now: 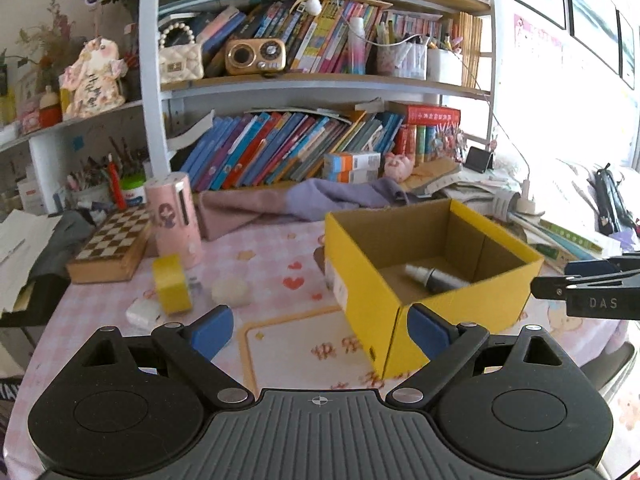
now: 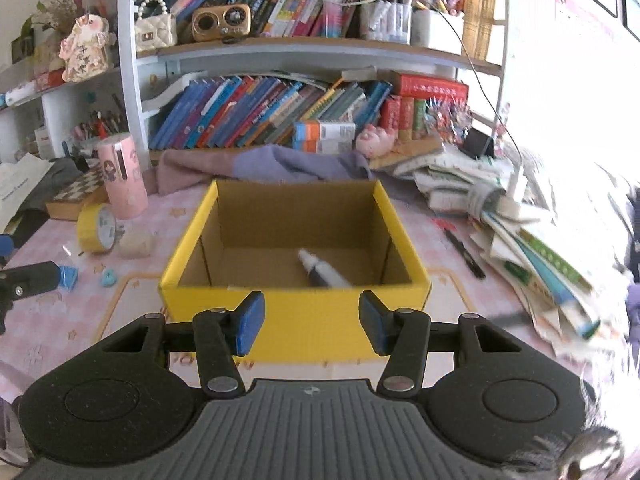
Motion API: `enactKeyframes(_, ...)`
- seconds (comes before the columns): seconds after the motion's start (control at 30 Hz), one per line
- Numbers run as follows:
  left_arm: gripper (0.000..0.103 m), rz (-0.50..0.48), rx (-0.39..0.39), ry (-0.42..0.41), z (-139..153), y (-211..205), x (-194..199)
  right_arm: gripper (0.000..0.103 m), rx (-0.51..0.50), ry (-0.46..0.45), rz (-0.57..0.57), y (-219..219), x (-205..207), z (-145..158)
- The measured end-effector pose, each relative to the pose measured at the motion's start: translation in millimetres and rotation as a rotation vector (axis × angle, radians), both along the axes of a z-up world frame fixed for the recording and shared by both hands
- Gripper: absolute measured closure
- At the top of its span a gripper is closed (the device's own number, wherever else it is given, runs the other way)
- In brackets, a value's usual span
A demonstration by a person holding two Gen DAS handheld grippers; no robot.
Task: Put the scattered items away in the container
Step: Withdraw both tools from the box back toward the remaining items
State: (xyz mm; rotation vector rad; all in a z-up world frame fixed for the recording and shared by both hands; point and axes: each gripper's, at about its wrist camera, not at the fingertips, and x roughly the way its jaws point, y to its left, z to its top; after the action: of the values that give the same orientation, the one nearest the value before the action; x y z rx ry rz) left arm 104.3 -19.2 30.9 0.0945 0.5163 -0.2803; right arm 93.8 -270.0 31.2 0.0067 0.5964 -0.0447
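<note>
Right wrist view, yellow box holding one small bottle, both grippers' jaws apart, empty.

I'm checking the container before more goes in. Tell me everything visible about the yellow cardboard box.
The yellow cardboard box is open-topped and rectangular, yellow outside and plain brown corrugated board inside. It sits upright on the pink patterned tablecloth. One small bottle with a white cap lies on its floor. Neither gripper touches it.

I see a white-framed wooden bookshelf crammed with colourful books; to its right, a glaring bright window.
</note>
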Motion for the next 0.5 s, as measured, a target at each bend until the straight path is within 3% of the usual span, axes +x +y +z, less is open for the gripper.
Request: enactKeyframes(0.5, 0.007, 0.03, 0.031, 0.091, -33, 41, -34, 0.053, 0.022, 0.084, -0.038, 48, -52, -44)
